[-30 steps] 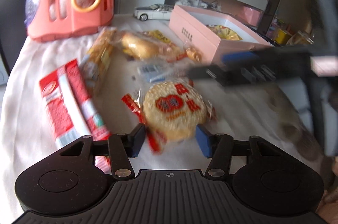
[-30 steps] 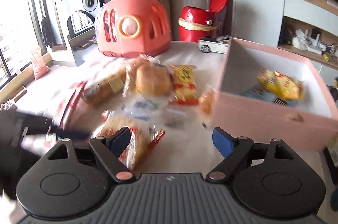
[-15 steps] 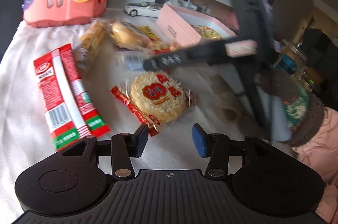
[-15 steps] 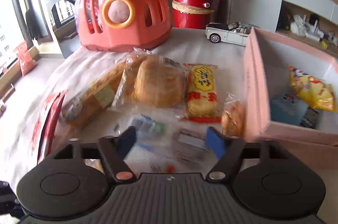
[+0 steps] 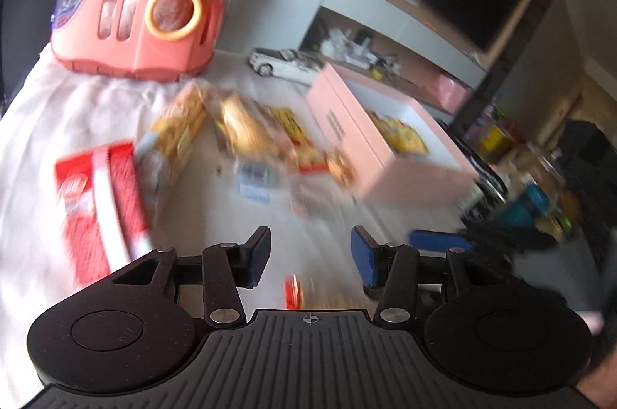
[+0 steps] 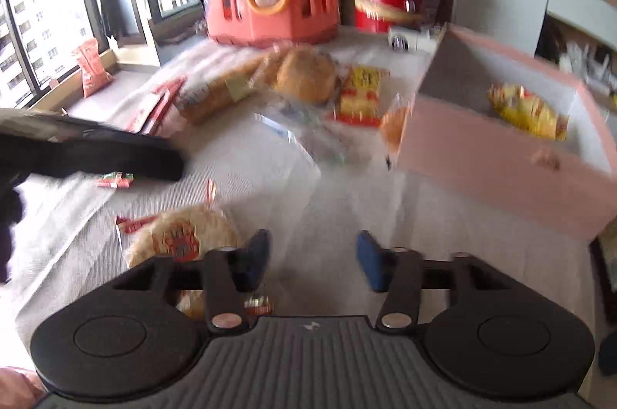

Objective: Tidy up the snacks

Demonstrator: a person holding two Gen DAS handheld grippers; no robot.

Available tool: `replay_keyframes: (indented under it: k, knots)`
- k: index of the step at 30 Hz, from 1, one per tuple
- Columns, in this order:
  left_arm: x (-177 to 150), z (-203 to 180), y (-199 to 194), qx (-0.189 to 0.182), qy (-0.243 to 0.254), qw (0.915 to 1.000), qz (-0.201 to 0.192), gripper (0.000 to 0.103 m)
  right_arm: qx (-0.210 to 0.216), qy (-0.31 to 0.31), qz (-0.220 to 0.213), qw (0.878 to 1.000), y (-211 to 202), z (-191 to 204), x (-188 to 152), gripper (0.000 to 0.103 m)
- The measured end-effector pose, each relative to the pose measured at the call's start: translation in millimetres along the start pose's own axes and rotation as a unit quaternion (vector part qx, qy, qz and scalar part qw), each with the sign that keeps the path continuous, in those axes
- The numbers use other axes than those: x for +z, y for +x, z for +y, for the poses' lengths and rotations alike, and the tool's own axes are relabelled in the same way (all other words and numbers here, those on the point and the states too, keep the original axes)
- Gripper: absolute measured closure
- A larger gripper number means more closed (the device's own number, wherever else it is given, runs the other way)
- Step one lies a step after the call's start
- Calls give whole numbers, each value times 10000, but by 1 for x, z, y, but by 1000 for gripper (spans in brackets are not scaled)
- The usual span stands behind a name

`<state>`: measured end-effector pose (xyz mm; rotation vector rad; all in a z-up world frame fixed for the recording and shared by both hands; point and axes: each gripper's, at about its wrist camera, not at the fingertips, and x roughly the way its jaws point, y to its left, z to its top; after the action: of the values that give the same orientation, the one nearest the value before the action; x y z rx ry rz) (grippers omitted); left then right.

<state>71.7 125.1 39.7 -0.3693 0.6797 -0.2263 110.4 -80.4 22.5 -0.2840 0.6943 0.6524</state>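
Wrapped snacks lie on a white cloth: a round sesame cracker pack point(image 6: 185, 239), a bun point(image 6: 306, 75), a long bread pack point(image 6: 216, 92), a yellow bar point(image 6: 362, 92), a red pack point(image 5: 100, 200). The pink box point(image 6: 497, 169) on the right holds a yellow snack bag point(image 6: 528, 112). My left gripper point(image 5: 308, 260) is open and empty over the cloth; the cracker pack's edge point(image 5: 295, 291) shows just below it. My right gripper point(image 6: 312, 260) is open and empty, right of the cracker pack. The left gripper shows as a dark blur point(image 6: 100, 150) in the right wrist view.
A coral toy carrier point(image 5: 139, 11) stands at the back left, with a red bin point(image 6: 389, 4) and a white toy car point(image 5: 285, 63) behind the snacks. Small clear packets point(image 5: 254, 177) lie mid-cloth. Shelves and clutter point(image 5: 532, 154) are beyond the table's right edge.
My left gripper moved forward past the cracker pack, which now sits under its base. My right gripper pulled back toward the front; the cracker pack now lies at its left finger.
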Motion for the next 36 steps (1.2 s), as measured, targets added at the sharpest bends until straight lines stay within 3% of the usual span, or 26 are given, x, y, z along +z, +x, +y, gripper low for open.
replay_keyframes:
  k: [3, 6, 11, 15, 20, 24, 26, 29, 32, 36]
  knots:
    - [26, -6, 34, 79, 207, 9997, 68, 52, -247, -37, -348, 9991, 12, -1, 14, 24]
    - [45, -17, 71, 199, 613, 9978, 181, 53, -416, 150, -158, 9989, 29, -8, 19, 24]
    - [50, -19, 120, -119, 962, 9908, 949, 56, 336, 473, 147, 9982, 19, -15, 2, 24]
    - [40, -9, 108, -181, 876, 9910, 998, 66, 725, 321, 81, 9968, -2, -6, -8, 24]
    - [18, 2, 75, -226, 566, 9917, 1132, 67, 1161, -492, -250, 9917, -26, 35, -9, 18]
    - [0, -1, 53, -237, 551, 9908, 1213, 66, 1644, -958, -58, 9817, -22, 66, -10, 18]
    - [-7, -2, 45, -222, 571, 9906, 1225, 66, 1358, -1312, 31, 9820, -15, 76, -14, 18]
    - [-14, -12, 36, 14, 821, 9903, 1121, 64, 562, -1687, 102, 9840, -7, 76, -22, 18]
    - [-21, -31, 32, 296, 1391, 9849, 987, 62, 323, -1424, 198, 9891, -8, 50, -26, 17]
    - [-31, -53, 40, 579, 2088, 9711, 1005, 58, -198, -997, 217, 9946, -19, 12, -36, 17]
